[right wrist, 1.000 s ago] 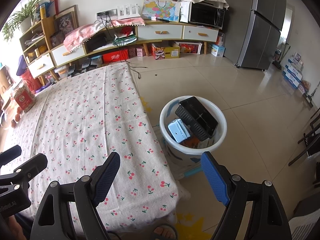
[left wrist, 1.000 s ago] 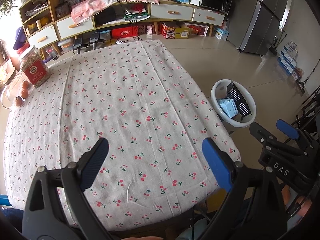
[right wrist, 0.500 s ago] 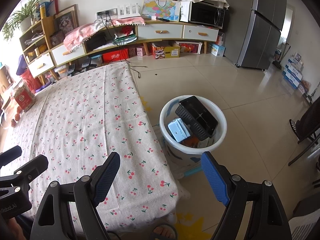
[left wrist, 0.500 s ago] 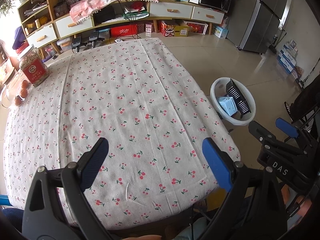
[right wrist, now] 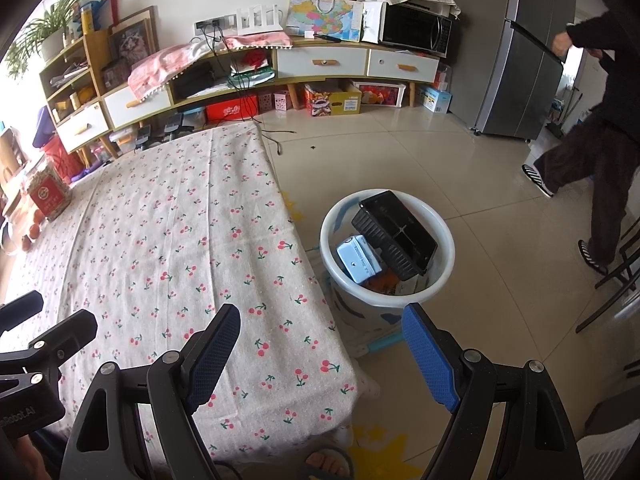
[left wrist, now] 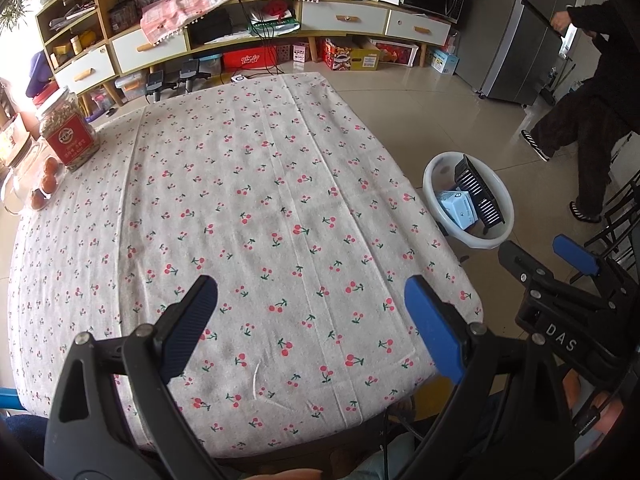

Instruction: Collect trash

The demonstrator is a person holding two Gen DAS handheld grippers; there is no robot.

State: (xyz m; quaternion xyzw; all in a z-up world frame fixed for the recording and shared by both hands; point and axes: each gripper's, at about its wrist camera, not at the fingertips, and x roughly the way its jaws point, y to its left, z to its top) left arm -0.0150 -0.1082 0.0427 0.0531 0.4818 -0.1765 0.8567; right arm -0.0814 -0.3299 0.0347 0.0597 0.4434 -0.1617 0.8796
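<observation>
A: Where is the trash?

B: In the bin on the floor, just off the table's right edge: a black tray and a blue box. No loose trash shows on the table; only a jar stands at its far left corner.

A: And the grippers?

B: The left gripper and right gripper both hover over the near edge, jaws spread, holding nothing.

A: What suits this step?

B: Probably scan the whole table for scraps, and keep the jaws spread.
</observation>
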